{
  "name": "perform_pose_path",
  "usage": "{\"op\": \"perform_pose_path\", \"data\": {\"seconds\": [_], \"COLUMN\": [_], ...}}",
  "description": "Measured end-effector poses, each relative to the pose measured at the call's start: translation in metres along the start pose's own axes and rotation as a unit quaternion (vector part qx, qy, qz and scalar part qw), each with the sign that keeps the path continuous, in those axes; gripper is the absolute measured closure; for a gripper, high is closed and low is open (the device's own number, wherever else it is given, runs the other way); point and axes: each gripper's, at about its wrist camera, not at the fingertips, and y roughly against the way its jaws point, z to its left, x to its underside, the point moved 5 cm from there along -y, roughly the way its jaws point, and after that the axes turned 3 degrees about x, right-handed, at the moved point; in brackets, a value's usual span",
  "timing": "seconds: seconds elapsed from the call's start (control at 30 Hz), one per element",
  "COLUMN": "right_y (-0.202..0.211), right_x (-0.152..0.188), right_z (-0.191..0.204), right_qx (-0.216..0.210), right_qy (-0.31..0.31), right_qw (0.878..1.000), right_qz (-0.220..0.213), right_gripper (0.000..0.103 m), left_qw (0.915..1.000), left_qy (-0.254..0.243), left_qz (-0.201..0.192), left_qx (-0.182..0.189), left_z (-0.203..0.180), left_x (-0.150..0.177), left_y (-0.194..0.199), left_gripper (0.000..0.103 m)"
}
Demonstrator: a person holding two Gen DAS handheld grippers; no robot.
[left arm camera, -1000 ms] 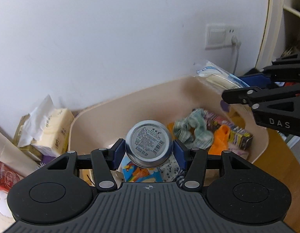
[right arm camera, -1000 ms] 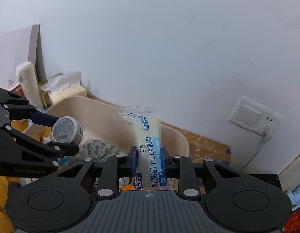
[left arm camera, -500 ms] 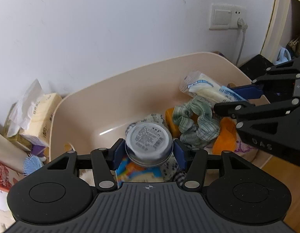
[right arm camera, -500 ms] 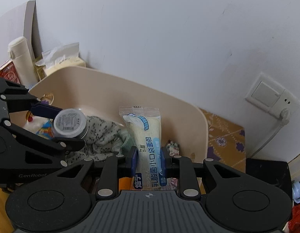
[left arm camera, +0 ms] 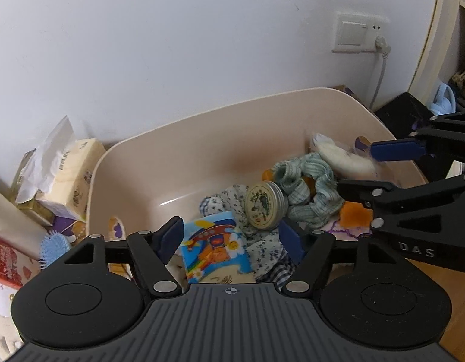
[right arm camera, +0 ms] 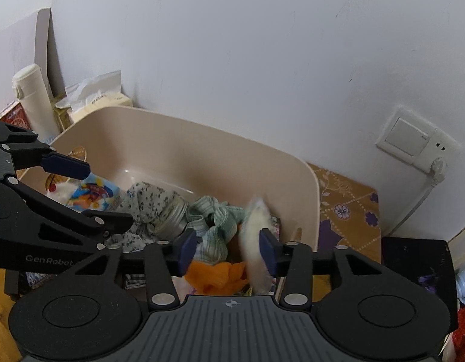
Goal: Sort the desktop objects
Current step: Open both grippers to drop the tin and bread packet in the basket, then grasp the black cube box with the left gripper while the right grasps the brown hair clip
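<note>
A beige plastic bin [left arm camera: 202, 132] stands against the wall, with cloths, a green scrunchie [left arm camera: 307, 193] and a colourful card [left arm camera: 214, 244] inside. A round metal tin [left arm camera: 265, 205] lies tilted on the flowered cloth, just beyond my left gripper [left arm camera: 230, 238]. That gripper's jaws are opening, with nothing between them. My right gripper [right arm camera: 227, 252] hangs over the bin's right end and its jaws are opening too. A blurred white bread packet [right arm camera: 255, 241] sits loose between them, against the right pad. The tin [right arm camera: 172, 217] and left gripper [right arm camera: 93, 193] also show in the right wrist view.
A tissue pack [left arm camera: 66, 169], a blue hairbrush [left arm camera: 53, 244] and a red box [left arm camera: 3, 259] crowd the bin's left side. A white flask [right arm camera: 33, 96] stands behind them. A wall socket with a plugged cable [right arm camera: 413, 141] and a black box [right arm camera: 419, 259] are on the right.
Both grippers sank toward the bin and opened. The tin left my left gripper and landed on the cloth. The bread packet came loose from my right gripper and tipped over.
</note>
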Motion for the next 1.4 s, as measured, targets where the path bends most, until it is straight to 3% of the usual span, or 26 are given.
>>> {"op": "perform_pose_path", "data": {"seconds": [0.43, 0.53, 0.93, 1.07, 1.4], "right_y": [0.039, 0.047, 0.076, 0.085, 0.095], "right_x": [-0.003, -0.002, 0.009, 0.017, 0.041], "right_z": [-0.004, -0.003, 0.010, 0.015, 0.038], "right_qx": [0.011, 0.017, 0.026, 0.031, 0.029], "right_qy": [-0.041, -0.052, -0.072, -0.078, -0.086], "right_qw": [0.998, 0.997, 0.995, 0.995, 0.994], "right_qz": [-0.040, -0.046, -0.057, -0.061, -0.056], "right_gripper": [0.022, 0.011, 0.010, 0.000, 0.000], "left_qw": [0.9991, 0.9987, 0.9977, 0.9976, 0.9983], "left_qy": [0.018, 0.023, 0.036, 0.037, 0.038], "left_qz": [-0.029, -0.034, -0.043, -0.045, -0.028], "left_qx": [-0.023, -0.029, -0.037, -0.038, -0.035], "left_z": [0.015, 0.018, 0.040, 0.046, 0.062], "left_x": [0.003, 0.007, 0.031, 0.043, 0.080], "left_y": [0.038, 0.047, 0.079, 0.087, 0.093], "left_gripper": [0.025, 0.025, 0.024, 0.021, 0.021]}}
